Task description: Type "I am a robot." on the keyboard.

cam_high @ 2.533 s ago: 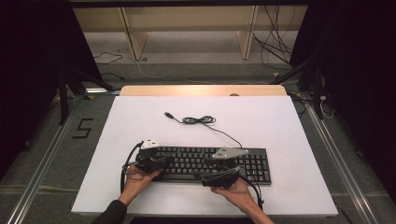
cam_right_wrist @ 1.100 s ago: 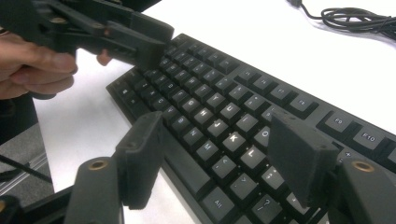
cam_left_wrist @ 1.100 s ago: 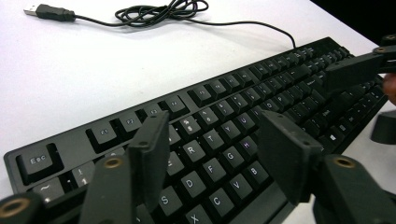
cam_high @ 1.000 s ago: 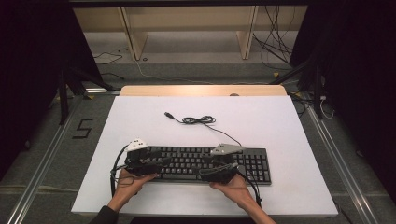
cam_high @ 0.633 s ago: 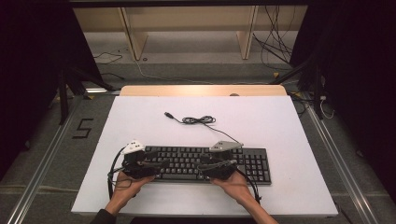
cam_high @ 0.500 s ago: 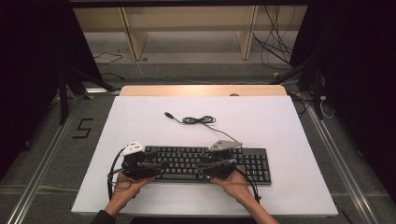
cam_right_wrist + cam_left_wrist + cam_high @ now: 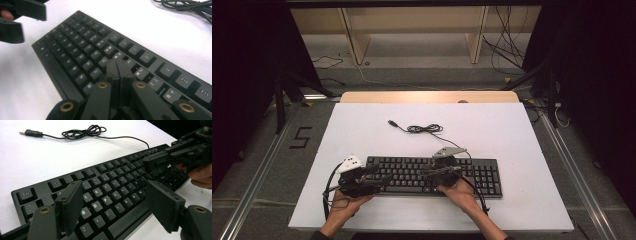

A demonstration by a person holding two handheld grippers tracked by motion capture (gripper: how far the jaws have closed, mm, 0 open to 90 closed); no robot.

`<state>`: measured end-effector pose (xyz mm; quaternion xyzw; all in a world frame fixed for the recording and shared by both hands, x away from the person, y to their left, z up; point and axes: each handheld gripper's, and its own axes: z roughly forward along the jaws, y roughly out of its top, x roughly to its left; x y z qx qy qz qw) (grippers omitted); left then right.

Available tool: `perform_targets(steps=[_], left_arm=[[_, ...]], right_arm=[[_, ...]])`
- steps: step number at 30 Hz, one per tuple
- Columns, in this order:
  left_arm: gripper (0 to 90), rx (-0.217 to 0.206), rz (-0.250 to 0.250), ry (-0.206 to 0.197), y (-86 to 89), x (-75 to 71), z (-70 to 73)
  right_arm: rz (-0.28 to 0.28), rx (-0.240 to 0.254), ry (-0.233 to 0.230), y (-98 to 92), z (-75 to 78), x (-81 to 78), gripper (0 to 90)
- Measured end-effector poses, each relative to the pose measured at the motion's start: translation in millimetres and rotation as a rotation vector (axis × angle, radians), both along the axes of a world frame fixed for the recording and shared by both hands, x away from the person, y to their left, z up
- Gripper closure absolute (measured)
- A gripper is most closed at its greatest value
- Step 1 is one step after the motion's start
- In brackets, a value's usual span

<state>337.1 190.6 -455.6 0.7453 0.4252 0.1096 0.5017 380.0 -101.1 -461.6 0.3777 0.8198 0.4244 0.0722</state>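
- Now, low in the frame, the right gripper (image 7: pixel 428 173) has just closed its jaws flat together on nothing, poised over the middle keys, likely to press one.
- Left gripper (image 7: pixel 381 178) stands wide open, empty, by the keyboard (image 7: pixel 482 175) at lower centre.
- Farther up, its cable (image 7: pixel 424 128) lies coiled.

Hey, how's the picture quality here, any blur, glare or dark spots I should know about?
High view: the white table is bright and evenly lit, the surroundings nearly black. Left gripper view: the keyboard keys read sharp, while the near jaws look soft. Right gripper view: soft throughout, key legends smeared, and the table washes out to near white.
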Motion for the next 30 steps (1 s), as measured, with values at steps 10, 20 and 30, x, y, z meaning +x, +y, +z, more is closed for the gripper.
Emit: perform_targets(steps=[10, 20, 30], left_arm=[[29.6, -0.009, -0.007, -0.015, 3.1, -6.3, -1.3], [29.4, -0.008, 0.004, -0.022, 5.4, -9.8, -3.0], [29.2, -0.011, 0.003, -0.028, 7.1, -12.3, -3.1]], right_arm=[[-0.020, -0.040, 0.012, 5.5, -7.7, 8.4, 90.0], [-0.030, -0.055, 0.024, 7.7, -12.3, 12.4, 90.0], [-0.027, -0.061, 0.031, 8.0, -14.0, 13.1, 90.0]])
